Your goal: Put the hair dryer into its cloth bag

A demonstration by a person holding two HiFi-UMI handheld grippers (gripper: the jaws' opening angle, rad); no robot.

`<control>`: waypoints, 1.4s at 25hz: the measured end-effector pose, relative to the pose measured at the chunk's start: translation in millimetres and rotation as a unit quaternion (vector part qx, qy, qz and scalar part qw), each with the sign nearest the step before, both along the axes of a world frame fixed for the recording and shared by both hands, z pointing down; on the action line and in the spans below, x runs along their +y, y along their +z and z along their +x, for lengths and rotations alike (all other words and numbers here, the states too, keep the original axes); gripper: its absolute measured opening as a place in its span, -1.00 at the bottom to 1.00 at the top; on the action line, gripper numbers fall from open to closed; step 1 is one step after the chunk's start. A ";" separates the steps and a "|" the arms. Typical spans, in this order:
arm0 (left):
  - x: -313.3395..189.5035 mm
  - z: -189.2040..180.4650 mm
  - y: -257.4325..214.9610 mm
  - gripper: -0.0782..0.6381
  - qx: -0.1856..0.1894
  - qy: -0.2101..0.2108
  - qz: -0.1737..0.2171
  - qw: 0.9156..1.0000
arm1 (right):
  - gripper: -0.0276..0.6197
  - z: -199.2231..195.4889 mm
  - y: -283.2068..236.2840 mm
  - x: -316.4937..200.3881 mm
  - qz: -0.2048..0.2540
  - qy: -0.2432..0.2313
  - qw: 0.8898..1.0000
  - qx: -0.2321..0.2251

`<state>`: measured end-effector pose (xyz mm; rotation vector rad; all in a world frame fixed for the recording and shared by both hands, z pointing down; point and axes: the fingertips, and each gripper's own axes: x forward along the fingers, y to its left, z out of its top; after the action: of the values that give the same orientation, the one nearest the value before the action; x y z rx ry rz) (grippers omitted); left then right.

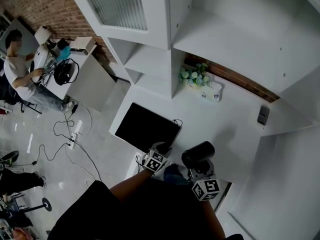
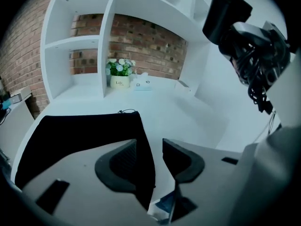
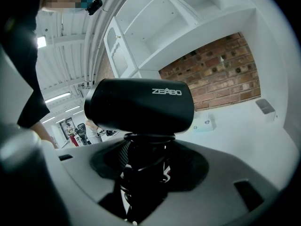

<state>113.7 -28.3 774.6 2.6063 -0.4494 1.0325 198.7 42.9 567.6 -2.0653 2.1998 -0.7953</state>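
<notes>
The black cloth bag (image 1: 147, 126) lies flat on the white desk (image 1: 225, 129). My left gripper (image 1: 161, 151) hovers over the bag's near right corner. In the left gripper view this gripper (image 2: 149, 158) is open, and the bag's right edge (image 2: 141, 140) runs under the gap without the pads pressing on it. My right gripper (image 1: 197, 166) is shut on the handle of the black hair dryer (image 1: 198, 154), held upright just right of the bag. In the right gripper view the dryer's head (image 3: 141, 105) stands above the jaws and its handle (image 3: 143, 166) sits between them. The dryer (image 2: 225, 13) also shows at the upper right of the left gripper view.
A small flower pot (image 1: 192, 76) and a white box (image 1: 212, 91) stand at the back of the desk under white shelves (image 1: 150, 59). A grey object (image 1: 263, 115) lies at the right. A person (image 1: 20, 69) works at another desk far left, with cables (image 1: 70, 139) on the floor.
</notes>
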 end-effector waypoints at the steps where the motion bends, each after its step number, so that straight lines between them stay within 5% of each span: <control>1: 0.3 -0.5 6.4 -0.28 -0.008 0.000 -0.001 1.000 | -0.15 1.6 0.2 -0.2 0.000 0.000 1.000 0.001; 8: -1.7 0.9 33.8 -0.30 -0.077 0.006 -0.030 0.997 | -0.15 14.8 1.4 -2.9 -0.009 0.002 1.000 -0.002; 13: -5.4 -7.6 39.8 -0.60 -0.100 -0.012 -0.071 0.992 | -0.15 20.1 5.0 -5.4 -0.017 0.001 1.000 -0.004; 27: -36.4 -18.4 -16.6 -0.68 -0.026 -0.093 -0.028 0.995 | -0.15 10.8 39.5 -22.9 -0.061 -0.059 0.996 0.011; 35: -51.2 -23.0 -43.7 -0.68 0.029 -0.135 -0.024 0.990 | -0.15 -6.5 76.6 -37.0 -0.125 -0.136 0.981 0.057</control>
<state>90.7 -79.5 730.8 2.4410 -0.7289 0.8637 192.2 5.9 644.2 -1.9790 2.6059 -1.0509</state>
